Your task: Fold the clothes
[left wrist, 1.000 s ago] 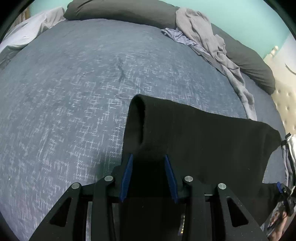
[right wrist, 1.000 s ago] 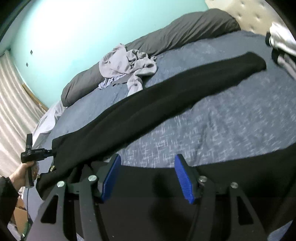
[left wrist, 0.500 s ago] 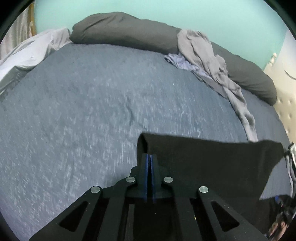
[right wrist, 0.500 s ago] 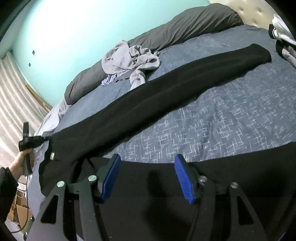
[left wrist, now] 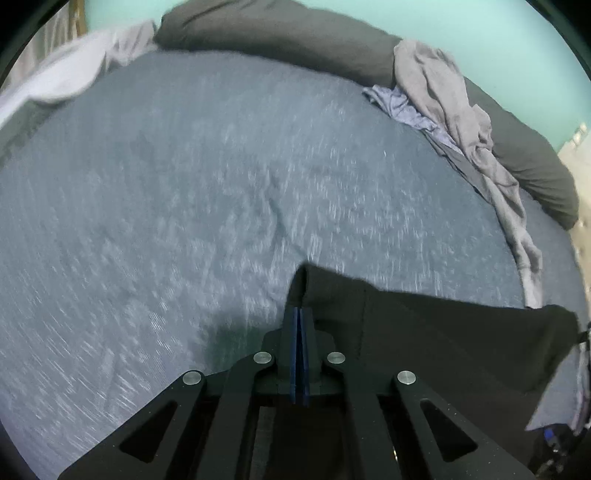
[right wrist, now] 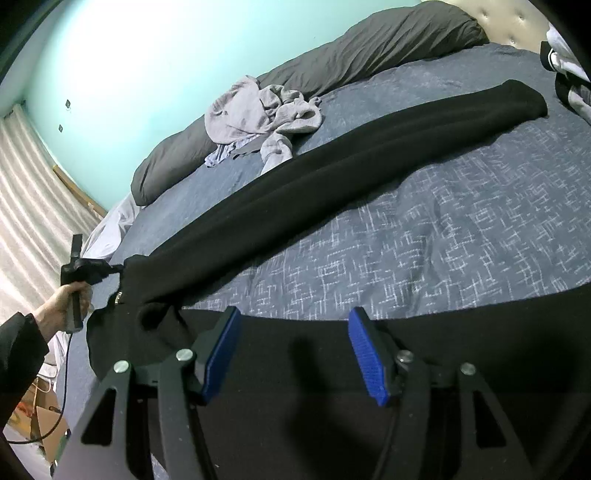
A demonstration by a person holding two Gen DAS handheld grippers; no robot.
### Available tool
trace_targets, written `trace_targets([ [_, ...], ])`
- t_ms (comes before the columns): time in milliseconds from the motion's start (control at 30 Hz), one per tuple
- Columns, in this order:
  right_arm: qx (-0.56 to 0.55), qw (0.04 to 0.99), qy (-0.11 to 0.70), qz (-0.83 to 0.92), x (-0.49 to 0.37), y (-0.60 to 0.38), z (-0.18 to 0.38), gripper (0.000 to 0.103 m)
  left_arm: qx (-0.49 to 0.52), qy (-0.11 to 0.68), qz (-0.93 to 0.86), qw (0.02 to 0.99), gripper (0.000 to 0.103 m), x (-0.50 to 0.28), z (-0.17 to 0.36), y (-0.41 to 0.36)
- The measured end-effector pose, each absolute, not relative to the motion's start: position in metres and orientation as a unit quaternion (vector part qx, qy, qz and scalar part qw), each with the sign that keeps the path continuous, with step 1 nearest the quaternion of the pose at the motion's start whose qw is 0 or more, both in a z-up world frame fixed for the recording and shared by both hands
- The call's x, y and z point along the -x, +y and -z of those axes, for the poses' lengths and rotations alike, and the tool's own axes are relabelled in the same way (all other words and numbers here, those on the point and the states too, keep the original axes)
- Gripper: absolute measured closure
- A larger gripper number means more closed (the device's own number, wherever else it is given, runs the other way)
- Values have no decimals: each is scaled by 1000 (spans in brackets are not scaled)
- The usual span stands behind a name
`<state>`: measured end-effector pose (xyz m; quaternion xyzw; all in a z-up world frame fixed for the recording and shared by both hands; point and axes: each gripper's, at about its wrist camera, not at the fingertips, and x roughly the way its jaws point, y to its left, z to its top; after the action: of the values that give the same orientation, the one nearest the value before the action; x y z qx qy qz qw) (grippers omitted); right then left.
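A long black garment (right wrist: 332, 177) lies stretched across the blue-grey bed cover (right wrist: 443, 229), its far end near the headboard. In the left wrist view my left gripper (left wrist: 300, 314) is shut on an edge of the black garment (left wrist: 443, 339), which drapes off to the right. The right wrist view shows the left gripper (right wrist: 114, 267) in a person's hand (right wrist: 62, 302), pinching the garment's near corner just off the bed. My right gripper (right wrist: 295, 343) is open over another part of the black cloth, its blue pads (right wrist: 221, 350) not pressing anything.
A heap of grey clothes (right wrist: 258, 110) rests against a long dark grey pillow (right wrist: 369, 40) along the far side. Black-and-white clothes (right wrist: 565, 74) lie at the far right by the tufted headboard (right wrist: 495, 14). A white sheet (left wrist: 74, 70) bunches at the far left; curtains (right wrist: 29, 206) hang beyond.
The left jaws, open around the black cloth's edge a second ago, have shut on it and drawn it back and slightly up. The right gripper has stayed open and almost still.
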<state>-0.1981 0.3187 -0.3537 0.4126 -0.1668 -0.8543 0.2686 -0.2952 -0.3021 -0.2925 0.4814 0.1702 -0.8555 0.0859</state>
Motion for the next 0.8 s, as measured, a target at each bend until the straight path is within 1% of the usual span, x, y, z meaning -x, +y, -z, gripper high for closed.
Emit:
trace_targets([
  [33,-412,269,-168,854,198,319,353,42,-484,176,853,81,98,292,295,-304],
  [100,-411,270,-168,854,198,318,353,42,-484,180,853,78,86,287,297,-307],
  [133,-412,271,-168,854,197,318,354,42,-482,184,854,72,81,285,297,-308],
  [167,-412,272,-167,854,197,317,353,42,-481,187,854,65,70,284,297,-309],
  [200,-411,273,-167,854,196,316,353,42,-481,187,854,59,65,284,297,-308],
  [467,-413,276,-163,853,197,313,355,42,-480,166,861,30,65,296,298,-294],
  [600,-414,278,-164,851,198,313,356,42,-477,160,864,21,65,302,299,-290],
  [633,-414,278,-164,851,198,313,356,42,-478,159,864,18,67,304,299,-289],
  [700,-415,279,-164,851,198,313,357,42,-480,156,863,15,96,306,299,-287],
  [800,-416,278,-165,850,199,314,358,41,-465,142,873,26,100,308,290,-286],
])
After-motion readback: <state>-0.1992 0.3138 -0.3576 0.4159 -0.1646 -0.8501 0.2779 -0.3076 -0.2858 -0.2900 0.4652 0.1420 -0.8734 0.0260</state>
